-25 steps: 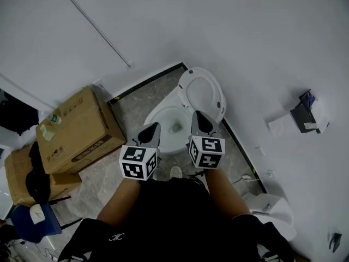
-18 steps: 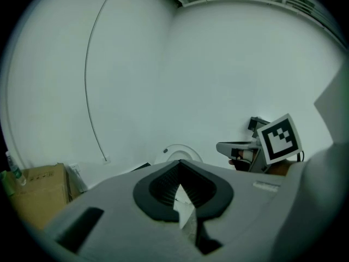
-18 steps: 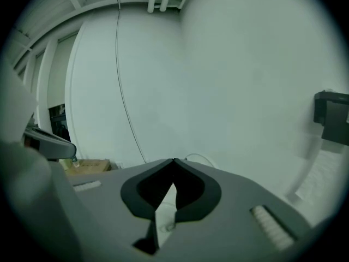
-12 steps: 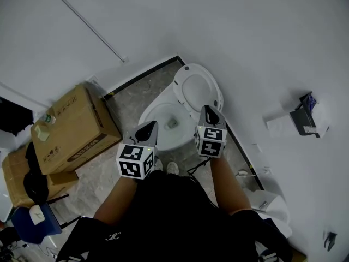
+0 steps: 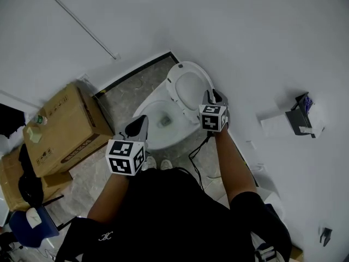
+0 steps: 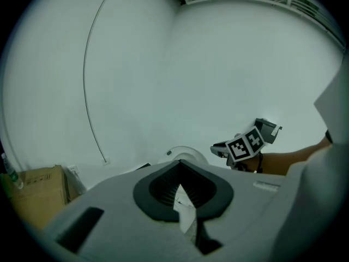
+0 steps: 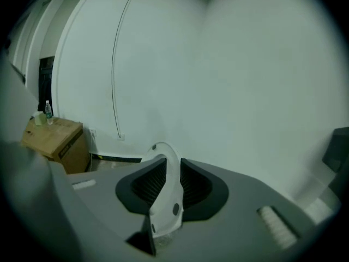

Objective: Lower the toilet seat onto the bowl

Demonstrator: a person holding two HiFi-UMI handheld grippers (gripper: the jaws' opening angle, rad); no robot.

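Observation:
The white toilet seat (image 5: 173, 94) stands raised, leaning back toward the wall above the open bowl (image 5: 155, 125). My right gripper (image 5: 210, 97) is at the seat's right rim. In the right gripper view that rim (image 7: 168, 201) passes between the jaws of the right gripper (image 7: 166, 179); they have just been opening and I see no pad pressing on it. My left gripper (image 5: 137, 125) hovers over the bowl's front left, its tips together, holding nothing. In the left gripper view the left gripper (image 6: 182, 192) points at the seat's top (image 6: 182, 153), with the right gripper's cube (image 6: 245, 143) beside it.
Cardboard boxes (image 5: 62, 130) stand left of the toilet, with a blue chair (image 5: 32, 222) nearer me. A paper holder (image 5: 299, 119) hangs on the right wall. A cable (image 5: 199, 152) lies on the floor by the bowl. My shoes (image 5: 155, 164) are at the bowl's front.
My right gripper has moved away from me and to the right, from over the bowl to the raised seat's right rim. The left gripper has drifted a little to the left.

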